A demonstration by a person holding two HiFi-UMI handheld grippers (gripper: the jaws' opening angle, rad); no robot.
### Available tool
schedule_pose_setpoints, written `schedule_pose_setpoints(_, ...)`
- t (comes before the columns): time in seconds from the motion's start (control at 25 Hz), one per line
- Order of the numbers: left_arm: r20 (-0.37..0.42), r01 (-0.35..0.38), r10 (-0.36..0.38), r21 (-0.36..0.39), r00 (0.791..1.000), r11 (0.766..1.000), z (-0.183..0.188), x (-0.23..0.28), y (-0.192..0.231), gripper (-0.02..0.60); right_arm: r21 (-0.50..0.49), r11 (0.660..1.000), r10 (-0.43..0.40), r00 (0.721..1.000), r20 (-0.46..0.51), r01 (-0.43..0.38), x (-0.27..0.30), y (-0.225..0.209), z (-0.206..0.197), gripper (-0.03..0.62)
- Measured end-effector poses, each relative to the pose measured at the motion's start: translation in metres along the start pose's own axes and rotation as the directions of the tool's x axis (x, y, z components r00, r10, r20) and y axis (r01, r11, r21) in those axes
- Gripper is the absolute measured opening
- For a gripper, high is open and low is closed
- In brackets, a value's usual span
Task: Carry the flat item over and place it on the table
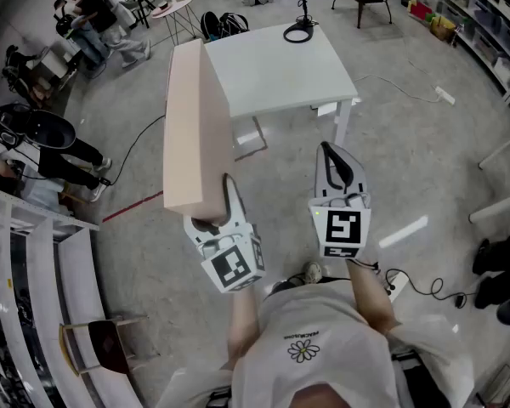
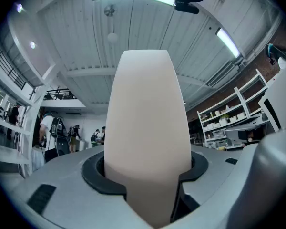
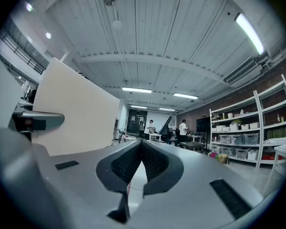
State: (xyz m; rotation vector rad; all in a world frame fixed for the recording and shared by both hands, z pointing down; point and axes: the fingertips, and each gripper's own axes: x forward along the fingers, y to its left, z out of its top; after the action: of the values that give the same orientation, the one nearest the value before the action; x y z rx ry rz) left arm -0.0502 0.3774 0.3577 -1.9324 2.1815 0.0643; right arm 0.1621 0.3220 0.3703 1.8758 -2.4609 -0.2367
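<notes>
The flat item is a pale beige board [image 1: 191, 126] held on edge in the air, reaching forward towards the white table [image 1: 272, 66]. My left gripper [image 1: 212, 215] is shut on the board's near end. In the left gripper view the board [image 2: 148, 128] fills the gap between the jaws, and both black pads press on its faces. My right gripper [image 1: 327, 150] hovers to the right of the board, apart from it, shut with nothing in it. In the right gripper view its pads [image 3: 133, 163] meet at the tips and the board [image 3: 71, 109] stands to the left.
A black ring lamp [image 1: 299, 31] sits at the table's far edge. Cables [image 1: 408, 92] trail over the grey floor. People [image 1: 89, 24] work at the far left near a small round table [image 1: 174, 7]. Shelving [image 1: 484, 24] lines the right wall and white racks [image 1: 34, 313] the near left.
</notes>
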Motion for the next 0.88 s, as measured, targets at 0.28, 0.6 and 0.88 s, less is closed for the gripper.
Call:
schedule_pose_setpoints(0.28, -0.001, 0.005, -0.005, 0.001, 1.0, 1.0, -0.001, 0.016, -0.006, 0.287, -0.009, 1.0, 0.004, 1.0, -0.01, -0.004, 0.014, -0.012, -0.004, 0.012)
schedule_pose_setpoints(0.6, 0.023, 0.017, -0.017, -0.005, 1.0, 1.0, -0.003, 0.021, -0.01, 0.287, 0.067, 0.996, 0.051, 0.999, 0.007, -0.051, 0.022, -0.01, -0.013, 0.012)
schedule_pose_setpoints(0.88, 0.026, -0.023, 0.025, -0.063, 0.999, 0.998, -0.008, 0.051, 0.0, 0.287, 0.029, 0.994, 0.104, 0.994, 0.023, -0.104, 0.046, -0.008, -0.008, 0.012)
